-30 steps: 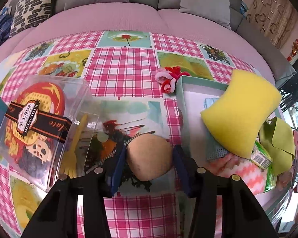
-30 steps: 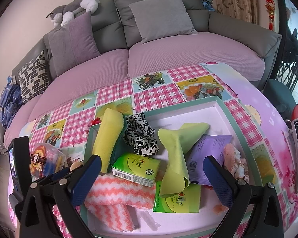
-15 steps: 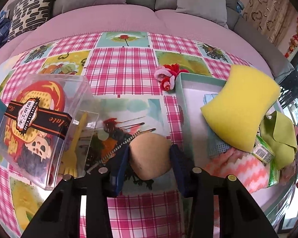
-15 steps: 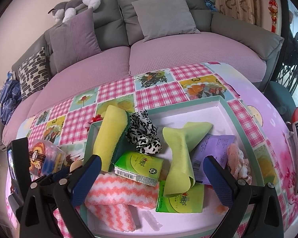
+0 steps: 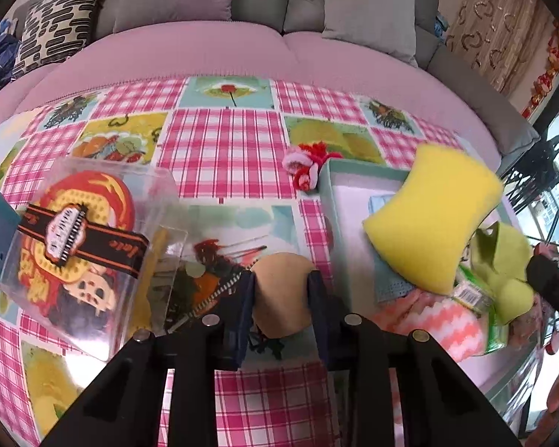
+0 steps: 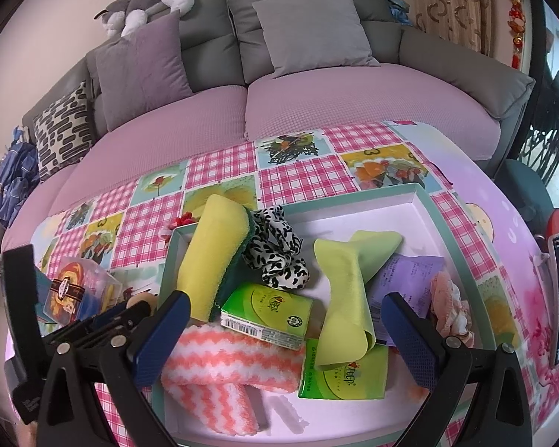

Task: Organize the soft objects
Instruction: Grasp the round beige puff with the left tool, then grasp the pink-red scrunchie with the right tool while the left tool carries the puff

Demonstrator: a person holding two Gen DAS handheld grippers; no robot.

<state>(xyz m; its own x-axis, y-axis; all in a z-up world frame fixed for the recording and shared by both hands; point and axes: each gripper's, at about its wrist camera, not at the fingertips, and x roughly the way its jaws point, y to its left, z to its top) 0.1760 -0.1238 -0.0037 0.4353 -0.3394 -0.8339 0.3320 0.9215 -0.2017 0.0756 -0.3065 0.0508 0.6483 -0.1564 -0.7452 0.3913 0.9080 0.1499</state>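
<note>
The left gripper (image 5: 282, 294) pinches a round tan soft ball (image 5: 281, 294) low in the centre of the left wrist view, its blue pads pressed against both flanks. The ball sits over the pink checked tablecloth (image 5: 223, 149), just left of the teal-rimmed white tray (image 5: 326, 201) that holds the yellow sponge (image 5: 434, 216) and the coral zigzag cloth (image 5: 439, 316). The right gripper (image 6: 285, 331) hangs with fingers spread wide over the tray, holding nothing. To do this step well, I would lift the ball clear of the tray's rim before moving right, keep the squeeze light so it does not pop out, stay off the clear plastic box (image 5: 82, 246) at left, and release over bare tray floor.
</note>
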